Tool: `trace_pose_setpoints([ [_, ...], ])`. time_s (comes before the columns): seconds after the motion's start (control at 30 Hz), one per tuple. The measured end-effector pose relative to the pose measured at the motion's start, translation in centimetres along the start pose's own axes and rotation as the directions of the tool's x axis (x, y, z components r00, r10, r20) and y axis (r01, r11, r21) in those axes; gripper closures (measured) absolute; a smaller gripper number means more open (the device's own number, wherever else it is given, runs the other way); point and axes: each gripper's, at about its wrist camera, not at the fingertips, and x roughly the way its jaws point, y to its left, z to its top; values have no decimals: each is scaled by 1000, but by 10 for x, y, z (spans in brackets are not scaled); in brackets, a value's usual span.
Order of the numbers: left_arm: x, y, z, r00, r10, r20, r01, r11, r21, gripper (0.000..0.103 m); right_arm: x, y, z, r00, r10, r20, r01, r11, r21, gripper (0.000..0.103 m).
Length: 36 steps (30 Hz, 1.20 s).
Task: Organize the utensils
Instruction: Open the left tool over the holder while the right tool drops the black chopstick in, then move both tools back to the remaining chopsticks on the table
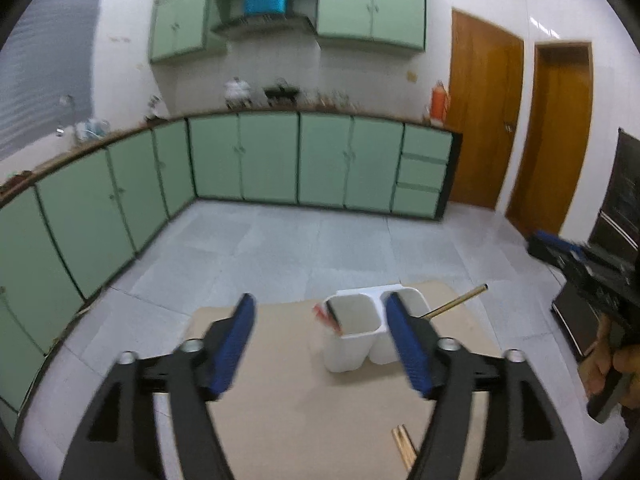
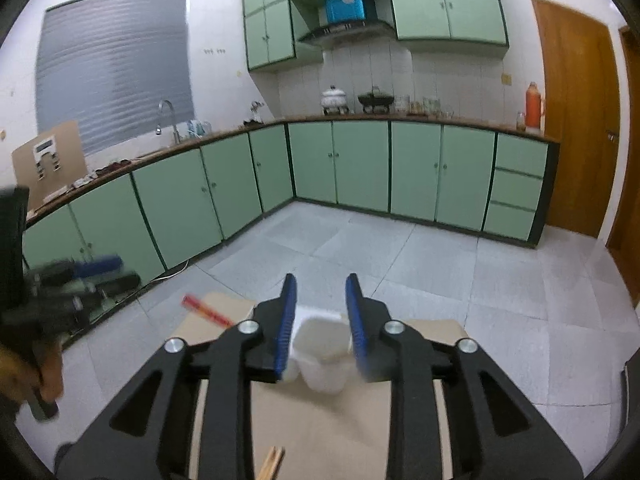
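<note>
Both empty: left gripper (image 1: 320, 322) jaws wide, right gripper (image 2: 320, 312) jaws partly apart, white utensil holder (image 1: 352, 336) on cardboard sheet (image 1: 304, 412) ahead, loose chopsticks (image 1: 405, 446) near edge; risk: descending jaws could tip the light holder.

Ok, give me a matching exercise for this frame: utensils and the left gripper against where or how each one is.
1. red chopsticks
2. golden chopstick
3. wooden chopsticks
4. left gripper

a. lying on the table
b. open, empty
c. in the left cup of the holder
d. leaning out on the holder's right side

Pairs: 1-c, 2-d, 3-a, 4-b
</note>
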Motion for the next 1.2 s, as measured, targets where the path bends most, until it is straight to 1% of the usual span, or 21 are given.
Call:
trace_pose_setpoints([
  [0.03,-13,1,-11,1000,11,21,-11,1000,3,24,-13,4,-15,1000,-5,7,5,1000,-8,66],
  [0.07,-28,2,-27,999,22,47,-22,1000,6,23,-27,8,-35,1000,-12,9,12,1000,-22,66],
  [0.1,-41,1,-42,997,36,68,-37,999,9,18,-37,12,-51,1000,-15,7,15,999,-30,65],
  [0.13,-52,0,-58,996,44,82,-45,999,13,14,-49,18,-75,1000,-25,4,25,999,-41,64],
  [0.2,-74,-6,-99,993,42,109,-43,999,14,10,-66,29,-121,999,-35,-11,34,998,-45,63],
  [0.23,-82,-8,-116,993,39,109,-40,999,7,8,-72,35,-146,999,-30,-35,28,999,-43,63],
  [0.27,-87,-10,-129,994,39,106,-38,999,-5,7,-76,40,-163,998,-27,-53,25,999,-42,63],
  [0.33,-100,-15,-164,994,33,104,-29,999,-43,6,-82,55,-210,994,-8,-112,3,999,-43,63],
  [0.43,-112,-24,-201,993,32,114,-27,999,-44,6,-83,78,-260,983,25,-183,-38,997,-71,63],
  [0.53,-119,-30,-235,997,19,81,-13,998,-66,6,-79,100,-294,970,32,-242,-65,990,-126,64],
  [0.63,-127,-27,-254,997,33,69,-26,995,-99,6,-77,114,-311,958,54,-280,-96,986,-138,65],
  [0.7,-128,-25,-261,998,34,57,-27,993,-116,6,-76,120,-314,956,55,-289,-105,982,-159,65],
  [0.77,-130,-27,-267,998,43,48,-38,993,-108,6,-73,119,-313,953,54,-300,-107,981,-164,69],
  [0.87,-130,-29,-270,998,41,47,-37,995,-98,6,-70,114,-314,950,54,-308,-105,983,-150,72],
  [0.93,-130,-32,-272,998,38,40,-33,995,-98,6,-69,105,-313,951,52,-306,-92,989,-117,78],
  [0.97,-129,-32,-273,999,36,36,-32,995,-95,6,-68,101,-312,952,36,-304,-72,992,-106,79],
  [1.0,-127,-33,-274,999,36,30,-33,995,-89,6,-68,97,-313,953,22,-304,-54,994,-98,80],
  [1.07,-122,-38,-277,999,36,13,-35,997,-69,6,-68,91,-312,952,25,-304,-48,996,-69,80],
  [1.1,-118,-40,-279,999,32,1,-31,998,-57,6,-69,90,-312,953,34,-302,-56,996,-63,79],
  [1.2,-109,-49,-286,999,11,-30,-12,1000,-28,6,-72,96,-312,954,59,-294,-88,993,-85,78],
])
